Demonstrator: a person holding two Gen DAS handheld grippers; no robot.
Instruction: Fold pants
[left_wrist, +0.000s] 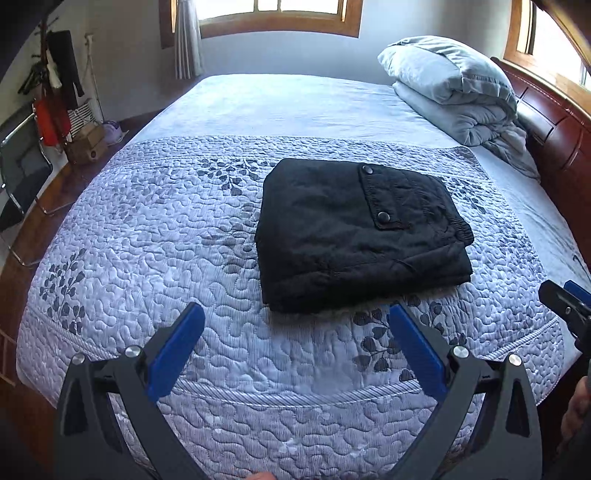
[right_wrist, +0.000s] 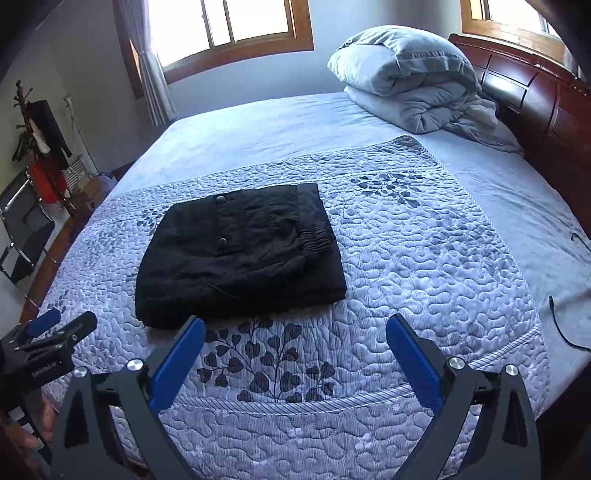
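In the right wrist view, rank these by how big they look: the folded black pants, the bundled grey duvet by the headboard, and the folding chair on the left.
1. Folded black pants
2. Grey duvet, a little smaller here, but it lies farther off, so real size is unsure
3. Folding chair, partly cut off at the frame edge

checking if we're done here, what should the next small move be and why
Probably just draw both grippers back from the bed. The pants already lie in a compact folded stack on the quilt, and the left gripper and right gripper are open, empty and short of the cloth.
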